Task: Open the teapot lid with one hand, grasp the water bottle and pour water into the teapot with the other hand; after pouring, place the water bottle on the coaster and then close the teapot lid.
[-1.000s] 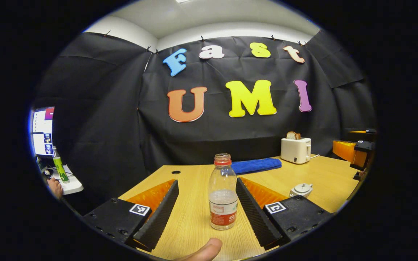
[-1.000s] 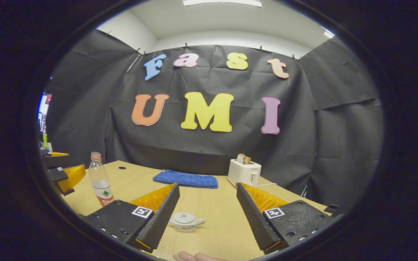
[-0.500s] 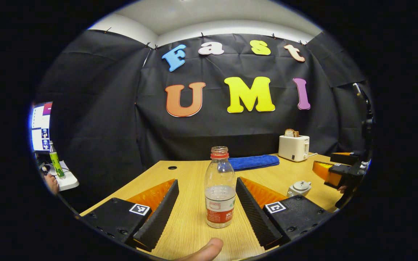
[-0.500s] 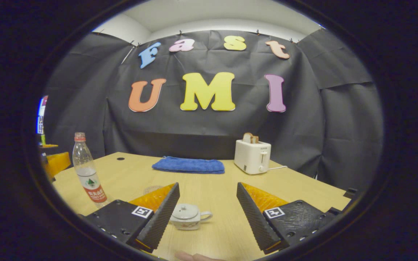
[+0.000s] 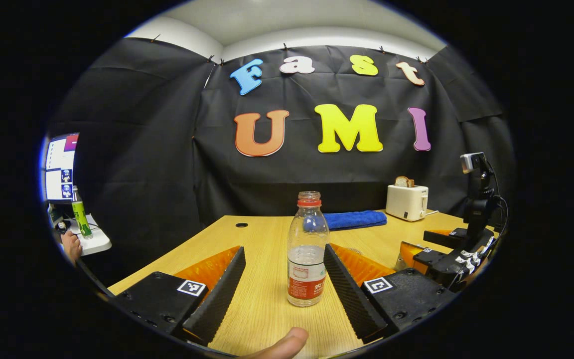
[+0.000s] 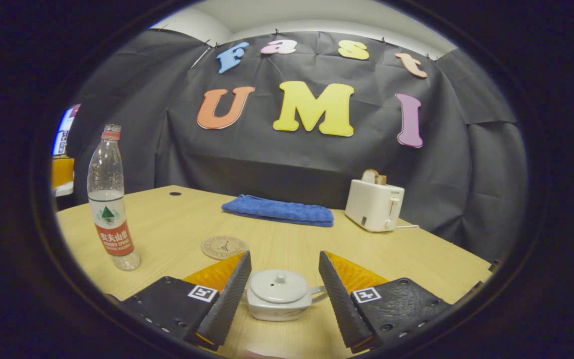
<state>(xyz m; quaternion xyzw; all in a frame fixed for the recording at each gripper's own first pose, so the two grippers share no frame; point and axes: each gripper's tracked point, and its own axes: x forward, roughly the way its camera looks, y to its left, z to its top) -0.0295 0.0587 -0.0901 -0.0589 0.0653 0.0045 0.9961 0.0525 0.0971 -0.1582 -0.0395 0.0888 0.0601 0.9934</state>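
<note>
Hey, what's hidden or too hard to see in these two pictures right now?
- Teapot: its spout side is hidden behind a finger of the right gripper, right gripper view.
- Coaster: its print is too small, right gripper view.
- Bottle: whether the left gripper touches it cannot be judged, left gripper view.

The right gripper (image 6: 282, 294) has moved down and forward, so the small white ceramic teapot (image 6: 279, 294) now sits between its spread fingers, and the round tan coaster (image 6: 224, 247) has come into sight.
</note>
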